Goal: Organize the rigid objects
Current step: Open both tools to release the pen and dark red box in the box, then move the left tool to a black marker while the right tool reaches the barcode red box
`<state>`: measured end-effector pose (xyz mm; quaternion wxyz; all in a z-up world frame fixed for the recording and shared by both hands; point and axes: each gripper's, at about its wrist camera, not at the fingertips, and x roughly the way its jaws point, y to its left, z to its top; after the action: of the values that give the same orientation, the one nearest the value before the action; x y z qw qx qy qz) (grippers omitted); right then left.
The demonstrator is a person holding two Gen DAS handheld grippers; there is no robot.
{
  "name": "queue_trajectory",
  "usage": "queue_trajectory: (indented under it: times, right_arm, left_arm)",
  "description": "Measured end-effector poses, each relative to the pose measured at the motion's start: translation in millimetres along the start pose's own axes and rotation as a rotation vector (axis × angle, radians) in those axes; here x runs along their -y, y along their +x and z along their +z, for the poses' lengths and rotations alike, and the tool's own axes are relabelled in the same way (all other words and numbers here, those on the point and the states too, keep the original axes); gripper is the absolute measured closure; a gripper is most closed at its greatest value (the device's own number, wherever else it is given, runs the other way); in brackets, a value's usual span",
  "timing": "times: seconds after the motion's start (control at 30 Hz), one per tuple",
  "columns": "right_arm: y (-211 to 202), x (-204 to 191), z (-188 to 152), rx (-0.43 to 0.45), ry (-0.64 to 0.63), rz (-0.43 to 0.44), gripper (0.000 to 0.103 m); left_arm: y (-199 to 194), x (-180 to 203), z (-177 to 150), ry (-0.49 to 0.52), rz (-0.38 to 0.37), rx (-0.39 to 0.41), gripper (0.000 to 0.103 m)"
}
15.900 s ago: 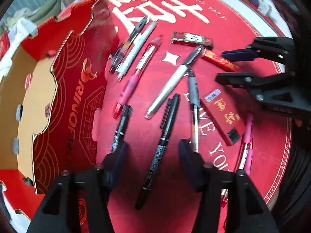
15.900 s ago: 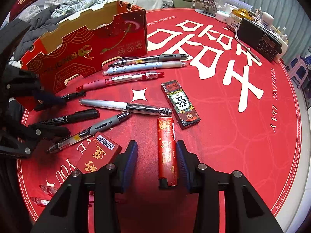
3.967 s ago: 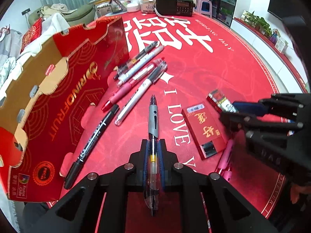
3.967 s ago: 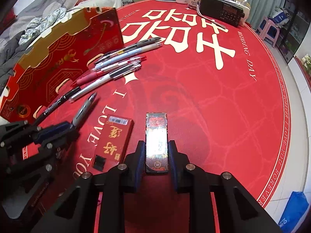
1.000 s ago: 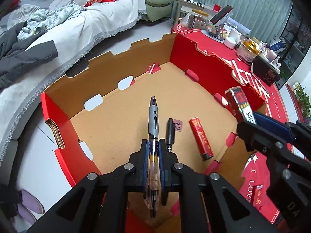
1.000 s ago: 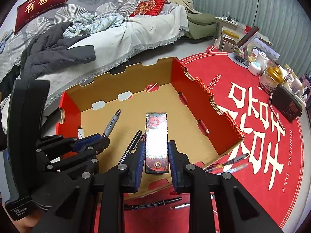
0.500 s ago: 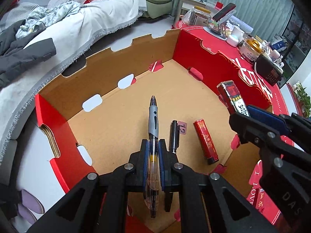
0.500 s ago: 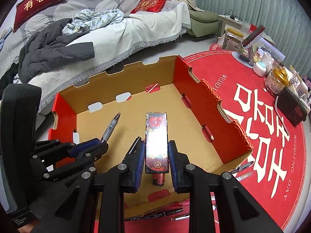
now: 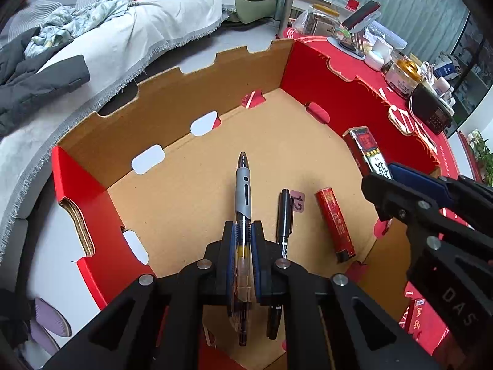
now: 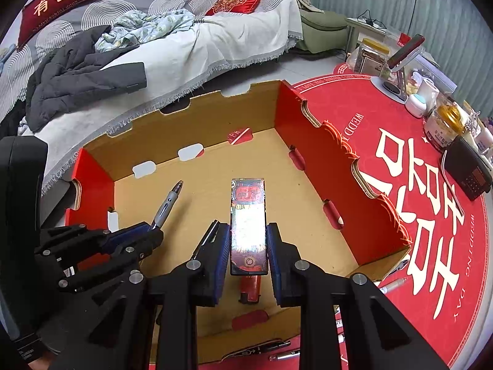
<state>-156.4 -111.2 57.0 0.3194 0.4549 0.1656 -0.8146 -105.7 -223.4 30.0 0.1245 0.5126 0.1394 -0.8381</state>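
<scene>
Rigid objects are held over a large open cardboard box [image 10: 308, 141] with red outer faces and scalloped walls, standing at the edge of a round red table cover [image 10: 431, 246] printed with white characters. A grey-draped bed [image 10: 154, 46] with a dark jacket [image 10: 83, 77] is seen beyond the box. Jars and a black radio [image 10: 468, 172] are noted at the table's far side.

The left gripper [image 9: 243, 256] is seen pressed together on a clear-barrelled pen with a grey rubber grip [image 9: 242, 203], held above the box floor. The right gripper [image 10: 248, 246] is pinching a dark, flat, rectangular patterned pack [image 10: 248, 215], likewise held over the box interior.

On the brown floor of the box, a red rectangular lighter-shaped stick [image 9: 334, 225] and a black marker pen [image 9: 284, 215] are found lying side by side, just apart; the marker lies over part of a small pink tag marked 12 [image 9: 298, 202]. The marker is partly hidden by the left gripper's finger. Several loose pens [image 10: 262, 348] are observed on the table cover outside the near wall of the box.
</scene>
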Motion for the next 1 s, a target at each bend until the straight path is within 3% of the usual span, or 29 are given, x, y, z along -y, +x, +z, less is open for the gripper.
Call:
queue_trajectory:
  times: [0.13,0.23,0.43,0.7,0.83,1.0]
  right_arm:
    - [-3,6,-1,0.003,0.023,-0.005,0.078]
    - [-8,13,-3,0.012,0.048,-0.008,0.078]
    - [-43,34,-23,0.064,0.112,-0.034,0.078]
    - [-84,66,-96,0.063,0.203,-0.085,0.078]
    - [-82,78,-138,0.000,0.243,-0.108,0.078]
    - [-74,81,-175,-0.050,0.278,-0.102,0.078]
  left_arm:
    - [0,0,0,0.000,0.005,0.001,0.072]
    - [-3,5,-1,0.020,0.015,0.008,0.063]
    - [-25,8,-8,0.032,-0.018,0.057,0.063]
    - [-93,62,-48,0.252,-0.156,0.184,0.063]
    - [-91,90,-73,0.345,-0.208,0.141,0.063]
    - [-54,110,-96,0.431,-0.169,0.030,0.063]
